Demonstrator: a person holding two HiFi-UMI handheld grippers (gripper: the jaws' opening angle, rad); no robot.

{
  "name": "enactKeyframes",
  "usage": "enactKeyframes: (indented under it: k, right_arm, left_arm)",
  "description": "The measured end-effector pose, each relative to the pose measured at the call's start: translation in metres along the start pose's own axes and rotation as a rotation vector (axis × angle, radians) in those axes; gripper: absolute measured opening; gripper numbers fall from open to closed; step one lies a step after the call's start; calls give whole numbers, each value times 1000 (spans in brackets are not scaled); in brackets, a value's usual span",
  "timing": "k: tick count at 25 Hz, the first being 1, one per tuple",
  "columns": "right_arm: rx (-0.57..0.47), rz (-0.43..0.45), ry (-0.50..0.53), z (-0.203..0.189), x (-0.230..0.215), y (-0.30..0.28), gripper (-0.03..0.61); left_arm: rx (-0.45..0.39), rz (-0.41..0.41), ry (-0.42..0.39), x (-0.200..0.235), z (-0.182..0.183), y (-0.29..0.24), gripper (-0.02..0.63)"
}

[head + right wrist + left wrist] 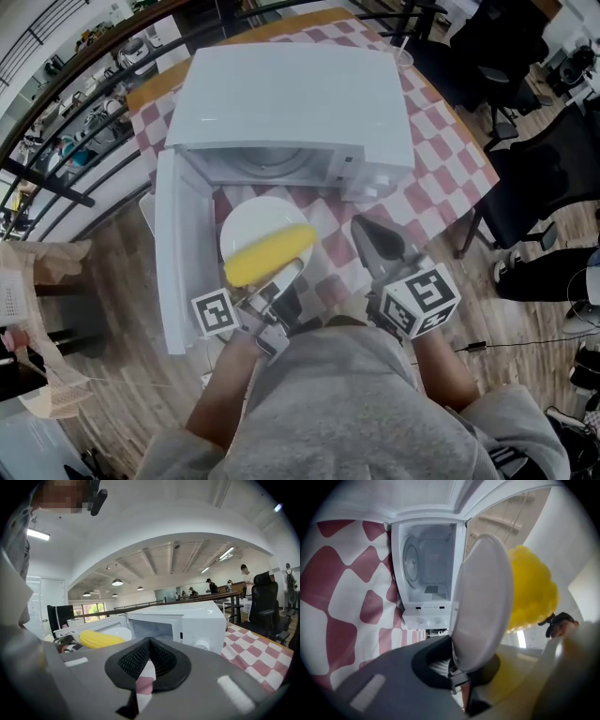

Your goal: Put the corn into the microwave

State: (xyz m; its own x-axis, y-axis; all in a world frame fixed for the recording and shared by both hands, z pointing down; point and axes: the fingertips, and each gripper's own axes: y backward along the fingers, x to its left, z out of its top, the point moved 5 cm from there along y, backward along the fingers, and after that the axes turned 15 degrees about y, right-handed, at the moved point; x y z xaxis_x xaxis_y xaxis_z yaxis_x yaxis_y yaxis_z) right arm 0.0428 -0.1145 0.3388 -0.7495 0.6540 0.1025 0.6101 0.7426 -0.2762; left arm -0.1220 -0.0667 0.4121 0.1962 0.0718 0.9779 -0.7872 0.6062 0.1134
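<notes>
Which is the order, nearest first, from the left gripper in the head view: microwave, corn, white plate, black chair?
1. white plate, its rim clamped in the left gripper
2. corn, lying on that plate
3. microwave, beyond them, door open
4. black chair, far right, off the table

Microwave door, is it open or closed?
Open. The door of the microwave stands swung out to one side, and the left gripper view looks straight into the cavity.

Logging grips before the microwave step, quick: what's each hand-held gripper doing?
Left hand-held gripper: closed on the white plate carrying the corn.
Right hand-held gripper: closed, empty.
</notes>
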Motion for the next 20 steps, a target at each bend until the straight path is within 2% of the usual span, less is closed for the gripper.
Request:
enactKeyframes:
  k: [10,20]
  right_arm:
    - [-8,-47,6,8,-4,-14,-3]
    - [0,-36,9,10,-11,-29,-3]
  left_arm:
    - [7,-17,11,2,23,-3,23]
    - [-15,-11,14,12,45,-20,23]
